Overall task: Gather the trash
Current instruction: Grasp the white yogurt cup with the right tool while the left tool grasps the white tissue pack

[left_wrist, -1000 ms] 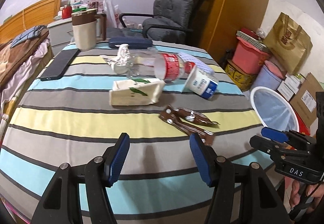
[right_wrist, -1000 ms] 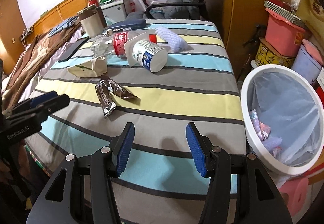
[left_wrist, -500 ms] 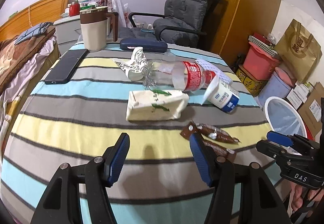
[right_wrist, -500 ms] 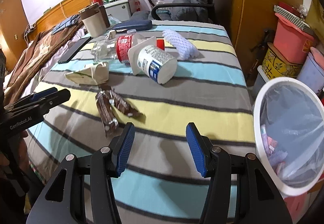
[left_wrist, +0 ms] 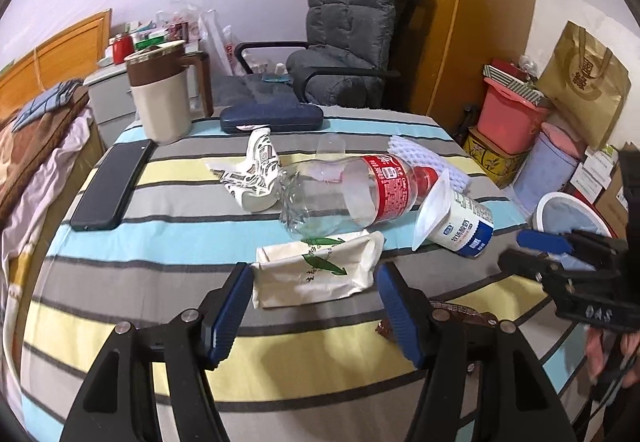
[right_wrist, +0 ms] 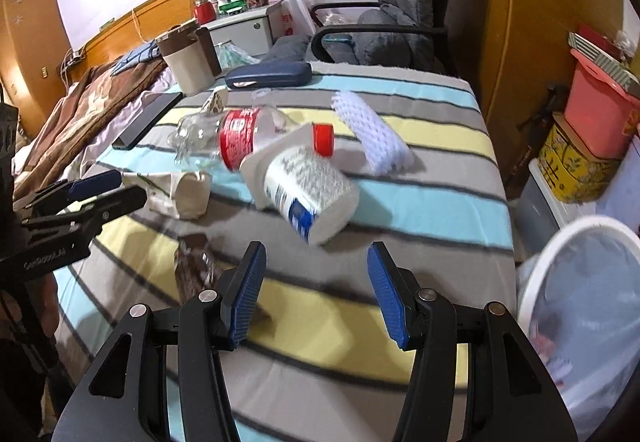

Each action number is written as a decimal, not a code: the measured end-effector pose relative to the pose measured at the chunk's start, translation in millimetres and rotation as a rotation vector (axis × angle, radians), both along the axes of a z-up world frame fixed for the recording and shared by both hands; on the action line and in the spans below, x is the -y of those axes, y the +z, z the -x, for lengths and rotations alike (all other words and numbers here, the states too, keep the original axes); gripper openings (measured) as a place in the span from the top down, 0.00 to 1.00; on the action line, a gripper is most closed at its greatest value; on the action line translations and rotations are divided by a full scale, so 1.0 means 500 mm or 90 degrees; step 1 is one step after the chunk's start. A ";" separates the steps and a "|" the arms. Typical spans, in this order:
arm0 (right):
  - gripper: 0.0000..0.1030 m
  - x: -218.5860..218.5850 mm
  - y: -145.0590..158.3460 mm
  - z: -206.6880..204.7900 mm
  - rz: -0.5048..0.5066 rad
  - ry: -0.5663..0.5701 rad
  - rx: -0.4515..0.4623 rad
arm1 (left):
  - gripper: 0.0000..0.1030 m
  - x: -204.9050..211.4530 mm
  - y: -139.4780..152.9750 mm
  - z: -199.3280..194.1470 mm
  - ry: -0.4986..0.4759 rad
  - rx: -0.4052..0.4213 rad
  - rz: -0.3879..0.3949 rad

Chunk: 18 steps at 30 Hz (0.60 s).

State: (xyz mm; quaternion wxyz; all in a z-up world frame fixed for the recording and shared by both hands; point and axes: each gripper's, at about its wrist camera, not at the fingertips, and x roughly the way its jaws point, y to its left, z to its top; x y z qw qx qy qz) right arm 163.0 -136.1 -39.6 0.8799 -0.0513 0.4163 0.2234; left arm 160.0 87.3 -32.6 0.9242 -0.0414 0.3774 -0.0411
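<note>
Jaws wide on left hand-held gripper (left_wrist: 314, 300), nothing held; tissue pack (left_wrist: 316, 274) just ahead between the blue pads, lying flat on striped table (left_wrist: 120, 326), long axis crosswise to the fingers. Right hand-held gripper (right_wrist: 316, 288) likewise spread and empty, hovering over table edge; yogurt cup (right_wrist: 310, 194) on its side just beyond, long axis slanting away to the left. Brown wrapper (right_wrist: 192, 266) off to left of right pads. Farther: crushed bottle (left_wrist: 348, 194), crumpled paper cup (left_wrist: 256, 174), foam net (right_wrist: 372, 130). Bin (right_wrist: 580, 322) beside table, right side. Left nearer the pack, right nearer the cup; probably a straight push forward, then close.
</note>
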 end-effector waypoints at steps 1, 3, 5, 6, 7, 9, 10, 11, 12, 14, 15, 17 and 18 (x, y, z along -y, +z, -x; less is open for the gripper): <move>0.45 -0.001 -0.001 -0.010 0.003 0.003 -0.001 | 0.37 -0.001 0.001 0.000 -0.007 0.001 0.001; 0.39 -0.004 -0.003 -0.022 0.004 0.010 0.001 | 0.37 -0.005 0.003 0.004 -0.024 0.003 0.009; 0.37 -0.003 -0.005 -0.032 -0.002 0.024 -0.002 | 0.37 -0.008 0.007 0.004 -0.032 0.011 0.000; 0.37 -0.002 -0.006 -0.037 -0.004 0.029 -0.006 | 0.37 -0.010 0.008 0.003 -0.035 0.014 -0.004; 0.37 -0.002 -0.007 -0.043 -0.008 0.034 -0.008 | 0.37 -0.014 0.009 0.001 -0.037 0.018 -0.006; 0.37 -0.003 -0.010 -0.052 -0.012 0.046 -0.009 | 0.37 -0.020 0.005 -0.008 -0.047 0.014 -0.004; 0.37 -0.006 -0.013 -0.057 -0.007 0.050 -0.009 | 0.37 -0.020 0.001 -0.014 -0.057 0.005 -0.003; 0.37 -0.008 -0.015 -0.061 -0.003 0.055 -0.010 | 0.37 -0.017 -0.006 -0.021 -0.071 -0.006 -0.004; 0.37 -0.010 -0.017 -0.064 -0.002 0.059 -0.011 | 0.37 -0.014 -0.011 -0.024 -0.081 -0.012 -0.006; 0.37 -0.012 -0.019 -0.070 -0.001 0.068 -0.014 | 0.37 -0.003 -0.026 -0.027 -0.102 -0.027 -0.012; 0.37 -0.014 -0.020 -0.072 0.000 0.072 -0.013 | 0.37 0.001 -0.033 -0.027 -0.105 -0.033 -0.014; 0.37 -0.015 -0.021 -0.077 0.000 0.079 -0.012 | 0.37 0.003 -0.042 -0.025 -0.101 -0.035 -0.015; 0.37 -0.017 -0.022 -0.079 0.000 0.083 -0.017 | 0.37 0.003 -0.043 -0.024 -0.099 -0.037 -0.009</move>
